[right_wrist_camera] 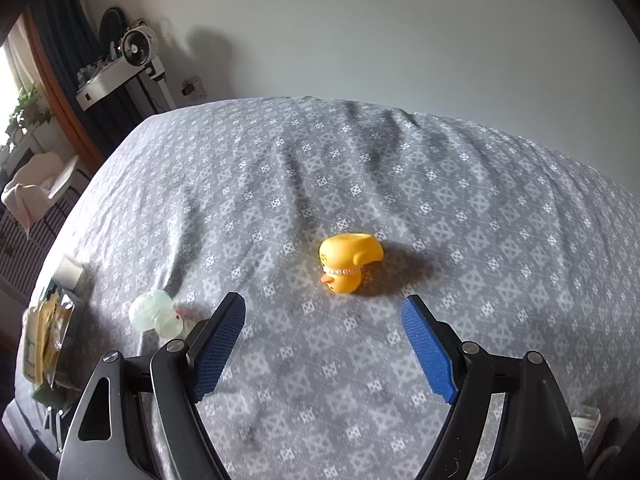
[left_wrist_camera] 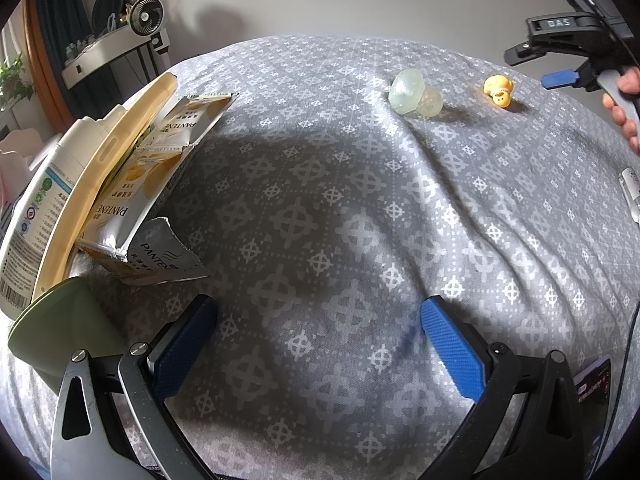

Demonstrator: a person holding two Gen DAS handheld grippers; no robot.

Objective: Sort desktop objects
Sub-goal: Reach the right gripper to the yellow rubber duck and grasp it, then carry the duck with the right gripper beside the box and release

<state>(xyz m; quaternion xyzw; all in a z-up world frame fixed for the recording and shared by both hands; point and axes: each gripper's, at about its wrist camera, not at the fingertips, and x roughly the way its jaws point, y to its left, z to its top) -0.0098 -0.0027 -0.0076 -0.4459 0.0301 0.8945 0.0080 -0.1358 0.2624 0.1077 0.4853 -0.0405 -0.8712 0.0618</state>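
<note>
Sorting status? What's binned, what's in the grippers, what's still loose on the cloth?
Done: Pantene sachets and a white bottle sit in the yellow tray.
In hand: nothing. The left gripper is open and empty; the right gripper is open, facing the yellow duck.
Left: duck and translucent toy lie loose on the cloth.

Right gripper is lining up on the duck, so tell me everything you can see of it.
The duck is a small glossy yellow toy, plastic or rubber by its look, with an orange beak, a pale beaded band round its neck and a small green mark on its body. It lies tipped over on the grey patterned cloth, beak pointing left in the right wrist view. Nothing else touches it; the open right gripper stands short of it.
</note>
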